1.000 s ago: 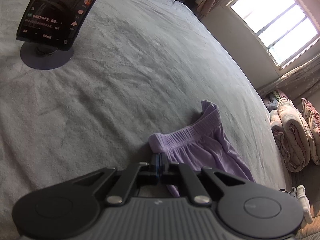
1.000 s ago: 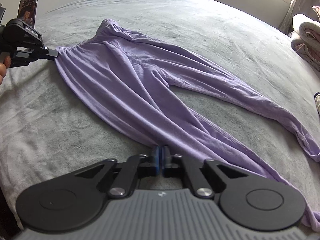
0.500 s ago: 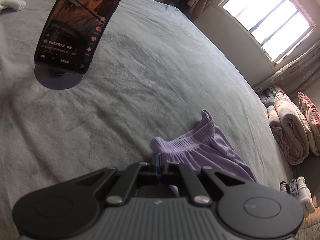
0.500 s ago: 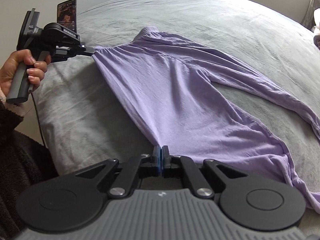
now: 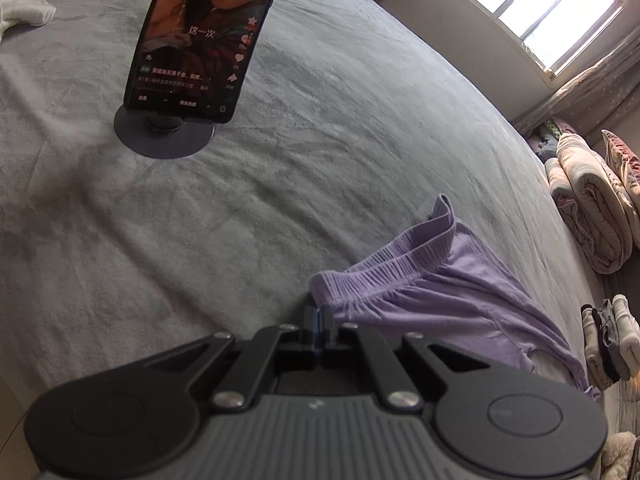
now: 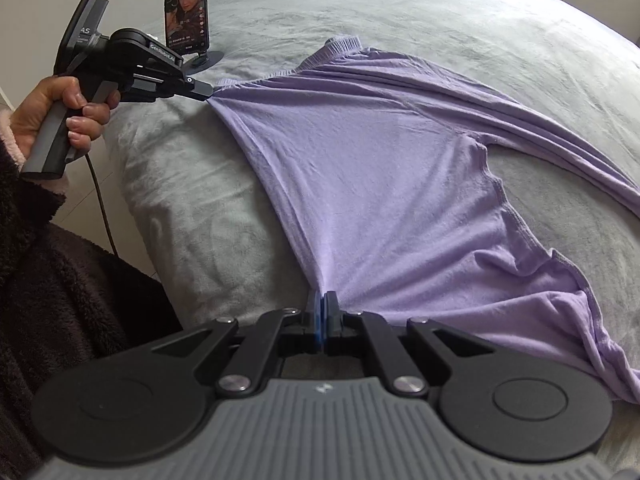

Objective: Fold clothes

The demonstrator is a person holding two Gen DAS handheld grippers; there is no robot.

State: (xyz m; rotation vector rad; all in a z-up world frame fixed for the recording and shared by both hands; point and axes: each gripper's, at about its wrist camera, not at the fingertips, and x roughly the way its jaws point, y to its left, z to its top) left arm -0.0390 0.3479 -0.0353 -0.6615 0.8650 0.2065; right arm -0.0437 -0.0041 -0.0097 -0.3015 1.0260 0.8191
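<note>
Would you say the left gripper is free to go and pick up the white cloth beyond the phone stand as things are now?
Probably not yet. The left gripper is shut on the waistband corner of the purple trousers, so it would have to let go first. Otherwise the grey bedcover lies open toward the white cloth, left of the phone stand.

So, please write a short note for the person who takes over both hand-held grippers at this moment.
Left hand-held gripper: shut on the waistband corner of the purple trousers.
Right hand-held gripper: shut on the near side edge of the same trousers, further toward the legs.
The trousers lie spread on the grey bed, the edge stretched taut between the two grips, legs trailing off to the right. A phone on a stand is beyond the waistband.
Done: both grips taken. No fold made yet.
Left: fold the trousers.
</note>
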